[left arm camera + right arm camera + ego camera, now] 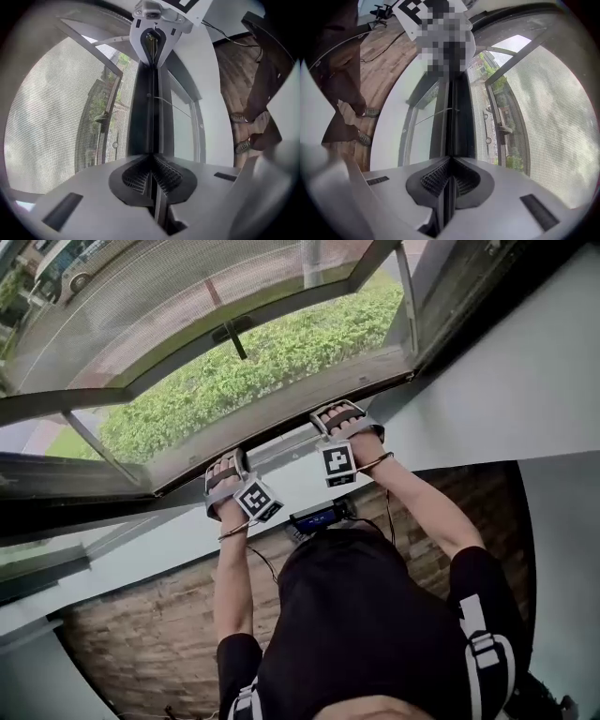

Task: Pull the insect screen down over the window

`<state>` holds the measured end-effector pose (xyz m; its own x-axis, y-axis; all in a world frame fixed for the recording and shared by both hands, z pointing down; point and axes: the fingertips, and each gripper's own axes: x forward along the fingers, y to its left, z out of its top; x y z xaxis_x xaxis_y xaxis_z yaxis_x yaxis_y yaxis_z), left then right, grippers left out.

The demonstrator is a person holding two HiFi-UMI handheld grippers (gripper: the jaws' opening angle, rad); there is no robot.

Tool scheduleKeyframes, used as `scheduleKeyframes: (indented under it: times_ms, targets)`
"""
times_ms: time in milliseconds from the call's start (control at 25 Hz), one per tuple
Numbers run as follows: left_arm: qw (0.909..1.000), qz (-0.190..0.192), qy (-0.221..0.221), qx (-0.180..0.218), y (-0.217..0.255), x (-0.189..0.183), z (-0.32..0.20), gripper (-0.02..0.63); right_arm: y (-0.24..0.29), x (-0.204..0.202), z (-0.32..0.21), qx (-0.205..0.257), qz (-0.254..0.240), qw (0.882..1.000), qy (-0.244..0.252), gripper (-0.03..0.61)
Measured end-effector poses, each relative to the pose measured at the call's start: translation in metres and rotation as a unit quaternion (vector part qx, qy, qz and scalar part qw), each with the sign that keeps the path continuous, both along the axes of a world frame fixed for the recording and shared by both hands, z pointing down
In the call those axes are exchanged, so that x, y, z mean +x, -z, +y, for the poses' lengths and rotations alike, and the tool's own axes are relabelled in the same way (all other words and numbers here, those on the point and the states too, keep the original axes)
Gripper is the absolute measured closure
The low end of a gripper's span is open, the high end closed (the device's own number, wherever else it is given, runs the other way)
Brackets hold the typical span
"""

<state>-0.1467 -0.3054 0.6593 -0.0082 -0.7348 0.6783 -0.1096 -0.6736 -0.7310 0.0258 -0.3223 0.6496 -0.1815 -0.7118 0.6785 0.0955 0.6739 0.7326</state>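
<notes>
Your left gripper (pixel 232 465) is pinching thin lip of screen bar (pixel 281 416), jaws pressed together on it. Bar is sitting low in window opening, near white sill (pixel 292 476), and is running off rightward. Insect screen (pixel 141 306) is stretching up from bar, green hedge (pixel 267 357) showing beyond. Your right gripper (pixel 339 418) is clamping same lip farther right, jaws tight on it.

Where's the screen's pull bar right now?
The pull bar crosses the head view's middle, along the white sill, pinched by left claw and right claw.
</notes>
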Motion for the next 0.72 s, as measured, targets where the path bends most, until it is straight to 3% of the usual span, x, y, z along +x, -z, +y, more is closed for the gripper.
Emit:
scheduleKeyframes:
  times_ms: [480, 720]
  targets:
    - [0.9997, 0.007, -0.004, 0.024, -0.0006, 0.0014, 0.0027, 0.595, -0.0006, -0.0003, 0.0033, 0.021, -0.004, 1.000, -0.006, 0.561]
    - [0.9998, 0.004, -0.002, 0.021, 0.0001, 0.0005, 0.0048, 0.592, -0.0029, -0.0011, 0.0071, 0.010, -0.002, 1.000, -0.002, 0.561]
